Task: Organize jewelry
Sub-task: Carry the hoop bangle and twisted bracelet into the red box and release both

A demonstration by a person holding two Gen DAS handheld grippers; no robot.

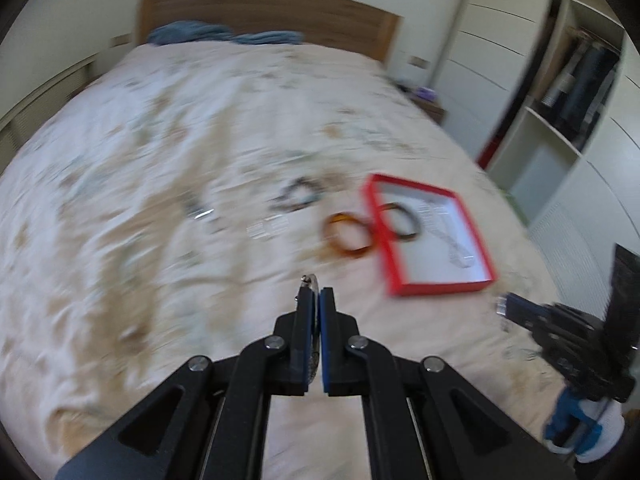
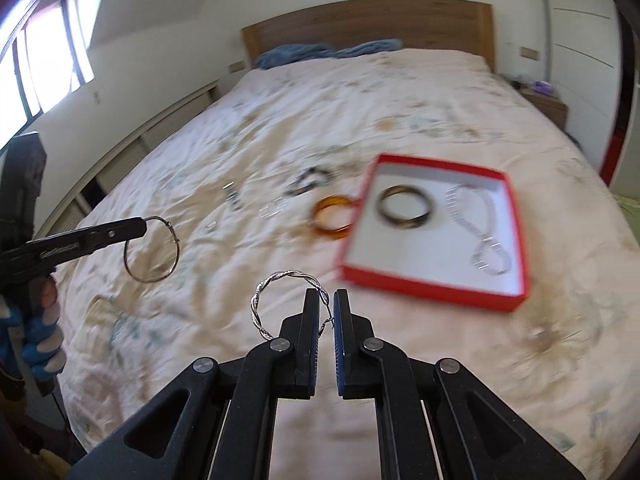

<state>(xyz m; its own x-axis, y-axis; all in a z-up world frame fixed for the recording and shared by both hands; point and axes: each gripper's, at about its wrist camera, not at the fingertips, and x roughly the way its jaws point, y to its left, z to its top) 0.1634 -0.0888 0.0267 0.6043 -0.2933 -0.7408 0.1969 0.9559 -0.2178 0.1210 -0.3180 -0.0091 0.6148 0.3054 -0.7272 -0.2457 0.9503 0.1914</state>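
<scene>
1. Clamping a thin silver hoop (image 2: 151,249) by its edge, the left hand-held gripper (image 1: 315,294) had its jaws pressed together on the wire above the bed (image 1: 160,160); the right wrist view showed the hoop hanging free from its tip.
2. The right hand-held gripper (image 2: 326,300) was likewise closed on a twisted silver hoop (image 2: 276,296), which stuck out to the left of its jaws, clear of the bedspread.
3. Ahead and to the right lay the open red box (image 2: 432,292), holding a dark bangle (image 2: 404,208) and a pale beaded strand (image 2: 480,224).
4. Just beside the box's left wall, outside it, rested an amber bangle (image 2: 332,216); it may have touched the wall, but blur left that unclear.
5. Farther left on the bed lay a dark beaded bracelet (image 2: 314,182) and some small clear or silver pieces (image 2: 274,208), too blurred to identify.
6. Judged from this, the sorting stood partway: two items boxed, two hoops in transit, several still loose on the bed.
</scene>
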